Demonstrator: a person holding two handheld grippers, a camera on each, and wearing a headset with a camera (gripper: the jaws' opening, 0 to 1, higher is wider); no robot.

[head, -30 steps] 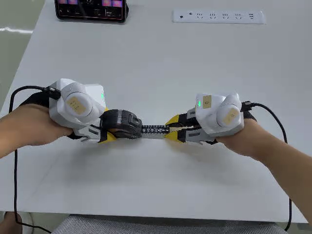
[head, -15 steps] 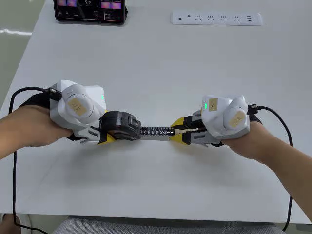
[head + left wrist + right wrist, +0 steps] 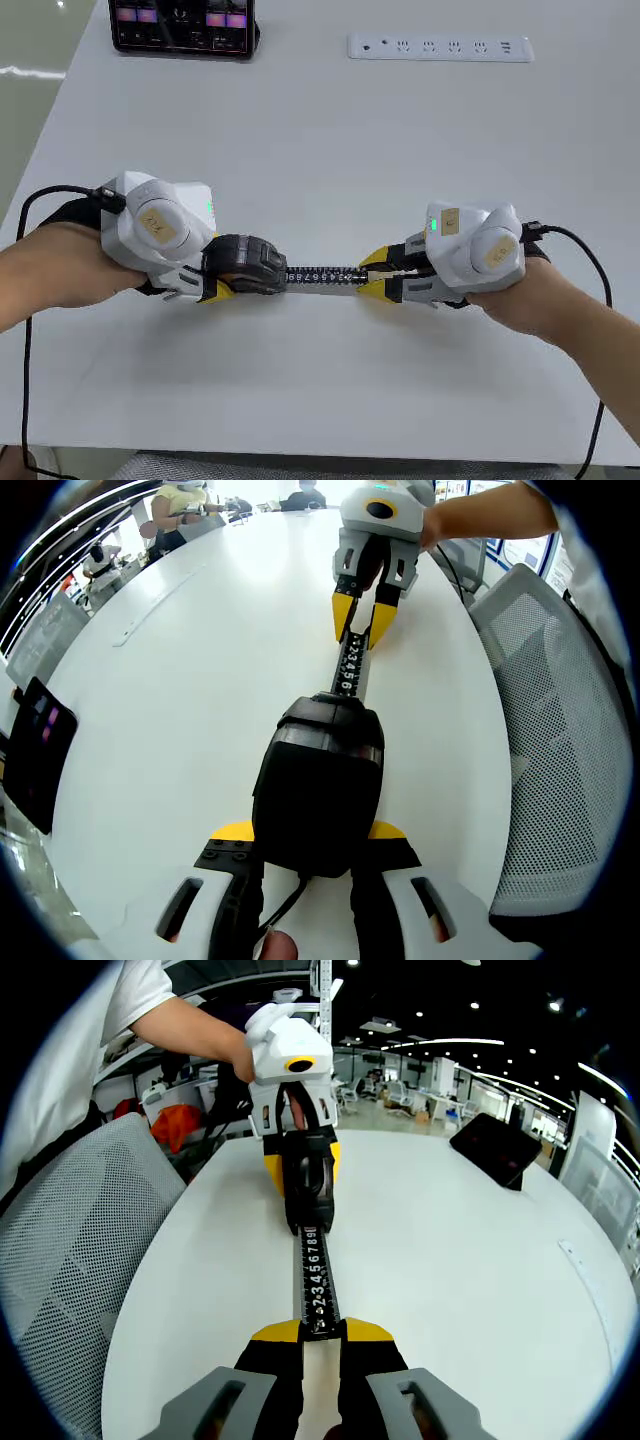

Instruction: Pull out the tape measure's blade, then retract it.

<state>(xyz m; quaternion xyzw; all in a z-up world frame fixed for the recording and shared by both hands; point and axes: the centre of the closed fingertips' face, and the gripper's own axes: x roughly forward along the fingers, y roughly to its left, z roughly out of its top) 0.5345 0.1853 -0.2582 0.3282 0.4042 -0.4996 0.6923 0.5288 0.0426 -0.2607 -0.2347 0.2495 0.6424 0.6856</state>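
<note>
Low in the left gripper view, nearest the lens, your left gripper (image 3: pixel 310 832) is clamped across the black tape measure case (image 3: pixel 320 770), one yellow-tipped jaw on each flank. In the head view the case sits left of centre, at or just above the white workbench (image 3: pixel 320 390); the pictures do not settle which. From its mouth a short run of blade (image 3: pixel 325 272) crosses the middle of the frame to your right gripper (image 3: pixel 375 273), whose jaws are pinched shut on the blade's free end.

The case looks rigid, compact and fairly dense for its size, so the side-on grip suits it. The blade is probably thin sprung steel: stiff along its length while cupped, quick to buckle if twisted, and eager to snap home. Take it by the tip, as now, pull in line with the case mouth, and feed it back rather than letting it fly.

The right gripper view gives you the printed numerals, running up the centre of the frame from the jaws to the case, a count of the length drawn that the head view leaves too small to read. The left gripper view shows how squarely the case is seated between the jaws. The head view adds the far ground: a tablet (image 3: pixel 185 20) at upper left and a power strip (image 3: pixel 435 47) at upper right, both well apart from the work.
</note>
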